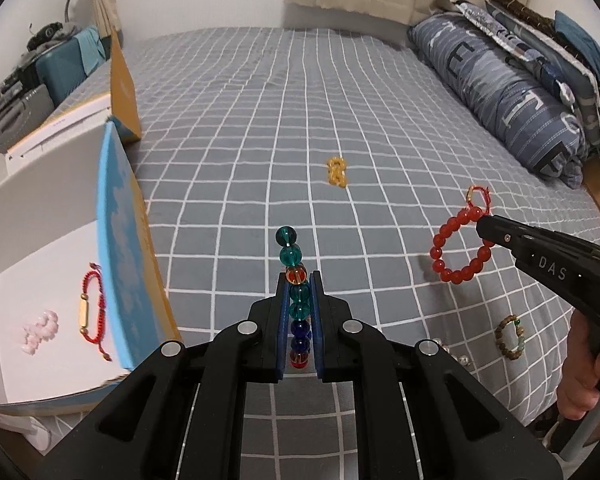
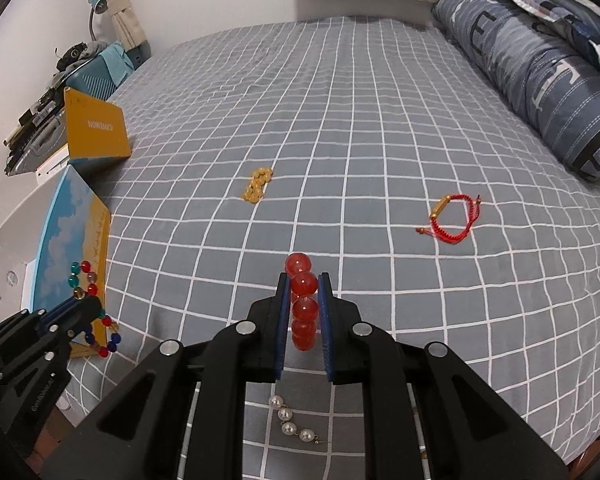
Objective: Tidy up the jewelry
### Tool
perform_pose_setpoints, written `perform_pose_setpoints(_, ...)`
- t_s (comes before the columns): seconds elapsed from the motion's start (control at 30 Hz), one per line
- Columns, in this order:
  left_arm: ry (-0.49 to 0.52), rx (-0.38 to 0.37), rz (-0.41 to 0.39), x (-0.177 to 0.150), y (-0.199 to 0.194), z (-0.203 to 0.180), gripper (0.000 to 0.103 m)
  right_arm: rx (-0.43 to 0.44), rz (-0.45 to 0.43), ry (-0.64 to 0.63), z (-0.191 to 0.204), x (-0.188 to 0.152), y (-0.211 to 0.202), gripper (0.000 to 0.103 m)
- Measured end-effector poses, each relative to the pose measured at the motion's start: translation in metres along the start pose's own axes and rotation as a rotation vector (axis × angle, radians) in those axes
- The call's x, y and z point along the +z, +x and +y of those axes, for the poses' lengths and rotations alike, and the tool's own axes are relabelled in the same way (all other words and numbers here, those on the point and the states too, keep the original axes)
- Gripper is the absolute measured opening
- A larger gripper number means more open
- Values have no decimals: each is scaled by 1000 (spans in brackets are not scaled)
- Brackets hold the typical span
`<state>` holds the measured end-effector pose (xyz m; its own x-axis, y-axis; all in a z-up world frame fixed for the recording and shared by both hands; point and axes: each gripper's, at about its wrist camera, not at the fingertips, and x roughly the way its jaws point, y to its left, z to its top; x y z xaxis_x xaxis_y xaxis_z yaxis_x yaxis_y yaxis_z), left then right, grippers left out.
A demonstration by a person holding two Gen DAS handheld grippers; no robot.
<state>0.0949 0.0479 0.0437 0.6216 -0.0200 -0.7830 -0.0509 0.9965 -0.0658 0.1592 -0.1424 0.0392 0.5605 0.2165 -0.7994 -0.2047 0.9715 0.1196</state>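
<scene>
Holding two bracelets at once here, one per hand, both lifted off the grey bedspread with the white grid [image 1: 260,128].

Left gripper [image 1: 299,280] has its blue-padded fingers pressed together on a multicoloured glass-bead bracelet (teal, amber, dark blue, red beads) [image 1: 296,276]. From the left wrist view the strand runs straight up between the pads toward 12 o'clock, with two teal beads poking past the tips. In the right wrist view the same bracelet [image 2: 94,312] shows as a loop hanging at about 8 o'clock, in front of the sky-blue and yellow flap of the white cardboard box [image 2: 74,240].

Right gripper [image 2: 304,280] is pinching a bracelet of round translucent red beads [image 2: 302,304], a few beads stacked between the pads. From the left camera that red loop [image 1: 458,246] dangles from the black tips at 3 o'clock.

Inside the open box [image 1: 40,264], at 9 o'clock in the left view, sit a red cord bracelet with a gold tube [image 1: 90,314] and a pale pink bead bracelet [image 1: 40,330].

Lying loose on the bedspread: a small yellow bead bracelet [image 2: 257,185] around 11 o'clock in the right view, another red cord bracelet with a gold tube [image 2: 452,218] at 2 o'clock, a short strand of white pearls [image 2: 292,420] at 6 o'clock under the right gripper, and a brown wooden bead bracelet [image 1: 510,338] at 4 o'clock in the left view.
</scene>
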Motion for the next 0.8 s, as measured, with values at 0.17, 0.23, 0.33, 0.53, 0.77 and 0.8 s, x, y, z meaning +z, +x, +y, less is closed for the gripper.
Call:
perform_pose_setpoints(0.17,-8,0,-28,5,-12,6,9,-10,-26,-5,6,2,-10,13)
perform_pose_setpoints(0.23,-9,13,-41,7,-17,8,9,-13,-36,-7,7,3,-15,13)
perform_pose_setpoints(0.33,-10,18,-54,10,-21,11,9,-19,-52,-11,11,5,-22,13)
perform_pose_setpoints(0.53,-7,50,-84,18,-31,16,9,-31,-85,-26,21,14,-33,13)
perform_pose_setpoints(0.77,-21,70,-120,24,-54,30,9,-21,-115,-48,44,23,-46,13)
perform_pose_setpoints(0.8,-24,71,-124,24,-57,33,9,-18,-117,-52,48,24,-47,13)
